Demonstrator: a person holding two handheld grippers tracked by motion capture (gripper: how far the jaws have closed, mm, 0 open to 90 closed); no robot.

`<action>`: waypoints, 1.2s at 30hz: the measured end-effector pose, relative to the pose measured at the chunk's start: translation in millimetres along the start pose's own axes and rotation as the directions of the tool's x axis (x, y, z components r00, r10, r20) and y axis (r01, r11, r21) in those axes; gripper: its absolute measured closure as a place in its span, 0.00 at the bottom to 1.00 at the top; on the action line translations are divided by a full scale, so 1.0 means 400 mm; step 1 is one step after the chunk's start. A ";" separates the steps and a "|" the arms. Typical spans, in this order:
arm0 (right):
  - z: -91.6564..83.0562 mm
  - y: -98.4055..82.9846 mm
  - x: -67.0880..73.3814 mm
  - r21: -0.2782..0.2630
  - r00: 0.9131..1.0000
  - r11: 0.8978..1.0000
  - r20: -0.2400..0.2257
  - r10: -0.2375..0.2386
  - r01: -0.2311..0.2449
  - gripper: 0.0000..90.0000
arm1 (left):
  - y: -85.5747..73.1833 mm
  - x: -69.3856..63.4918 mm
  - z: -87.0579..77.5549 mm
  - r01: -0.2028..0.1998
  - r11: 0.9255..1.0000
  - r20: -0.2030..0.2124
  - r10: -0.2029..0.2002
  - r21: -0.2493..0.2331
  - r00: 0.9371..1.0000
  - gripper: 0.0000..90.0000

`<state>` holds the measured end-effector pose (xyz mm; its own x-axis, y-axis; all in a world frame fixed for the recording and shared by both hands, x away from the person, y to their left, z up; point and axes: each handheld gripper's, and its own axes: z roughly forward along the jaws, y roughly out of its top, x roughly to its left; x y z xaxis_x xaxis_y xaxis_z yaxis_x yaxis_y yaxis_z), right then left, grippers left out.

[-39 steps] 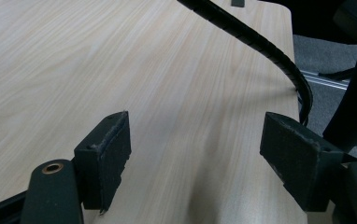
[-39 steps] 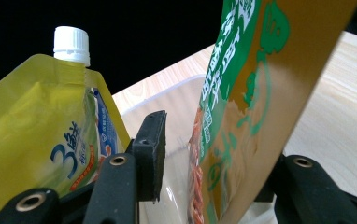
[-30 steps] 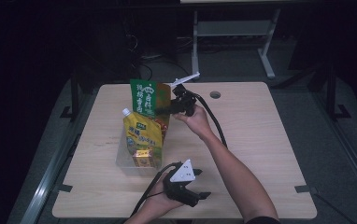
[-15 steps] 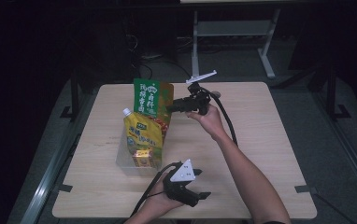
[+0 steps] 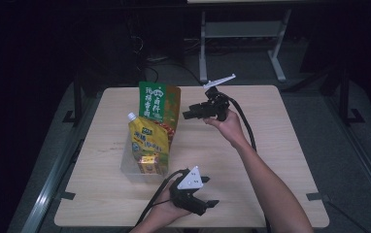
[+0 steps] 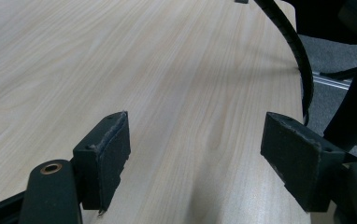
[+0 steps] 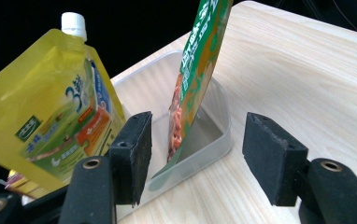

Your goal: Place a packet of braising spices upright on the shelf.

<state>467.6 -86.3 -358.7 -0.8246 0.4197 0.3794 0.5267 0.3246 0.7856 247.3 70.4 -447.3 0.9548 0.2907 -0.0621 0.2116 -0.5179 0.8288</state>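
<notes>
So the right gripper [image 5: 189, 114] is up in the air over the far half of the desk [image 5: 280, 145], pointed sideways at the green snack pouch [image 5: 158, 104]. Its fingers [image 7: 134, 154] are apart and have just been opening, with nothing clamped between them. From the right gripper view the green pouch [image 7: 196, 70] sits straight ahead of the gap between the fingers, a bit beyond the tips and not touching them. It stands on its edge, leaning a little, with its bottom end inside the clear plastic tub [image 7: 209, 140]. From the high view it's just beside the fingertips, clear of them.

In that same view the yellow spout pouch [image 7: 50, 116] with the white cap is off past the left-hand finger, tilted, in the same tub. From the high view the yellow pouch [image 5: 147, 141] leans at the near side of the green one, and there's a smaller yellow packet [image 5: 149, 165] low in the tub [image 5: 125, 167] in front of it.

The left gripper [image 5: 207, 206] is down at the near edge of the desk, held in the person's hand [image 5: 166, 213], well apart from the tub. Its fingers [image 6: 104, 158] are spread wide, with just bare wood [image 6: 167, 70] between them. The other gripper's black cable [image 6: 298, 51] curves past beyond the right-hand finger.
</notes>
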 end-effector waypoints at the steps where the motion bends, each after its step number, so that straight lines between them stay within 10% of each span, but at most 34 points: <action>1: -0.005 -0.002 0.000 0.001 1.000 1.000 -0.001 0.001 -0.001 0.46 | 0.000 0.001 0.000 -0.001 1.000 -0.001 0.001 0.000 1.000 0.26; 36: -0.156 -0.142 0.016 0.022 0.999 1.000 0.040 0.011 -0.012 0.41 | 0.000 0.006 -0.003 0.001 1.000 -0.025 -0.001 0.007 1.000 0.25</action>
<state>419.3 -154.9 -370.4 -0.8096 0.4571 0.3683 0.5412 0.3383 0.7698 249.3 72.3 -446.8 0.9491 0.3112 -0.0485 0.2138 -0.5233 0.8249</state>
